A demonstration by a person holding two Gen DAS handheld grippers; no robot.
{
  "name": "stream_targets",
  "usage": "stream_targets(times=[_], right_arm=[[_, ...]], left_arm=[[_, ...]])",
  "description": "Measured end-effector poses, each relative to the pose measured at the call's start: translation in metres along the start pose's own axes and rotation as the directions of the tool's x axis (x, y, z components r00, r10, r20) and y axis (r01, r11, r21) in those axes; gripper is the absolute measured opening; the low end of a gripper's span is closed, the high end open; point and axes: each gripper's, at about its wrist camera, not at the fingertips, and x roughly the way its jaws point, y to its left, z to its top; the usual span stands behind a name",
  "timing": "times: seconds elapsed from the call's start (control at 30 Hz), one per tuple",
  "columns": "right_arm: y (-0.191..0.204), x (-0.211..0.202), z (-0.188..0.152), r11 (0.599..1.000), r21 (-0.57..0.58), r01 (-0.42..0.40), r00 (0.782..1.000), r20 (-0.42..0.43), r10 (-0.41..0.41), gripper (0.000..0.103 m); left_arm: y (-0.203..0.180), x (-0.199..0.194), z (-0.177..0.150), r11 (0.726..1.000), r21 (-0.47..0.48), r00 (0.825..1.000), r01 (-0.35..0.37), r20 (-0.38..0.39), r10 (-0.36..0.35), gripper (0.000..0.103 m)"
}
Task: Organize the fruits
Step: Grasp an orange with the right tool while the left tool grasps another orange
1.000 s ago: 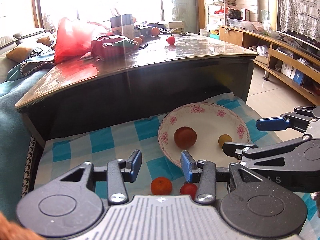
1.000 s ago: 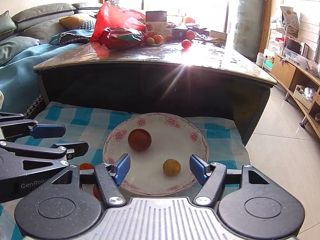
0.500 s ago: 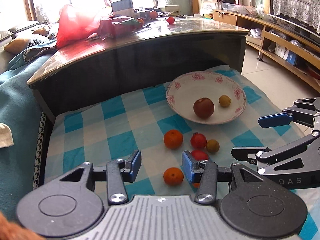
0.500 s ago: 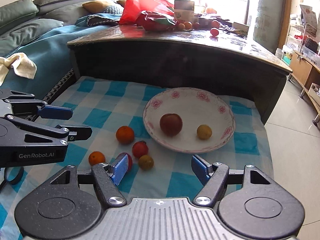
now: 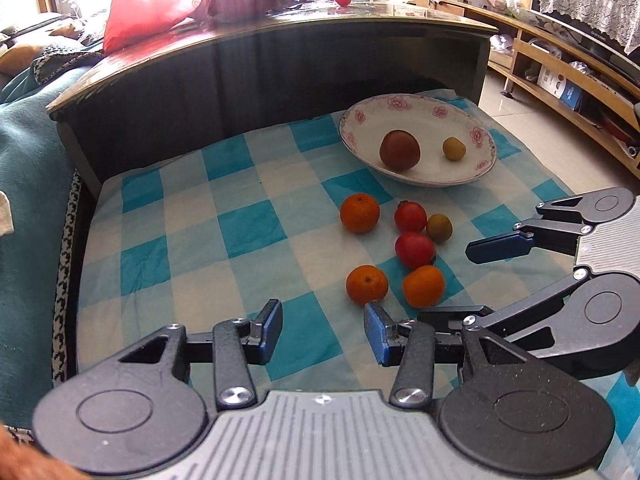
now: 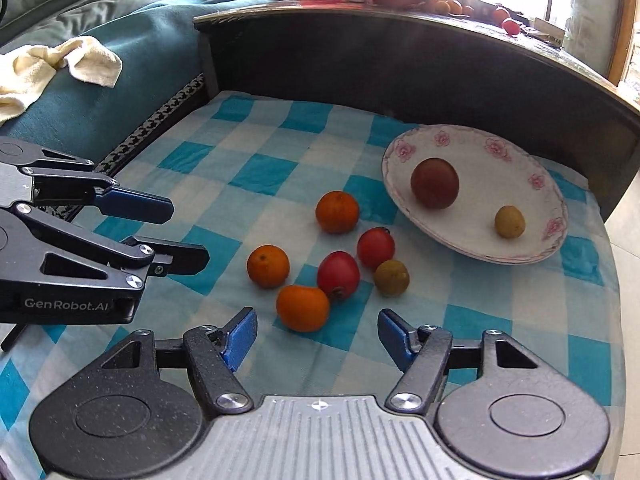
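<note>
A floral white plate (image 5: 416,178) (image 6: 520,256) on the blue checked cloth holds a dark red apple (image 5: 399,150) (image 6: 435,183) and a small yellow-green fruit (image 5: 453,148) (image 6: 509,221). On the cloth in front of it lie three oranges (image 5: 367,284) (image 6: 303,307), two red tomatoes (image 5: 414,249) (image 6: 338,275) and a small brownish fruit (image 5: 439,228) (image 6: 391,277). My left gripper (image 5: 323,330) (image 6: 188,236) is open and empty, just short of the nearest oranges. My right gripper (image 6: 316,338) (image 5: 476,280) is open and empty, close behind the nearest orange.
A dark coffee table (image 5: 280,52) (image 6: 400,52) rises behind the cloth, with a red bag (image 5: 144,8) and more fruit on top. A teal sofa with a cream towel (image 6: 60,64) is at the left. Wooden shelving (image 5: 568,76) stands at the right.
Both grippers have pulled back and up from the plate. The loose fruits on the cloth have come into full view. Both stay open and empty.
</note>
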Motion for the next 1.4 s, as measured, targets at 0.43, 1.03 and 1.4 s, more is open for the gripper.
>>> stream_targets(times=[0.43,1.03,1.4], right_arm=[[0.008,0.03,0.005,1.0,0.008,-0.023,0.999,-0.047,0.023,0.036],[-0.033,0.005,-0.008,0.99,0.138,-0.043,0.997,-0.06,0.052,0.027],[-0.045,0.003,-0.013,0.985,0.164,-0.049,0.996,-0.069,0.061,0.027]], left_arm=[[0.011,0.007,-0.007,0.999,0.012,0.999,0.036,-0.021,-0.035,0.054],[-0.019,0.053,0.012,0.997,0.046,0.997,0.063,-0.049,-0.06,0.055],[-0.026,0.067,0.016,0.998,0.06,0.999,0.033,-0.045,-0.031,0.05]])
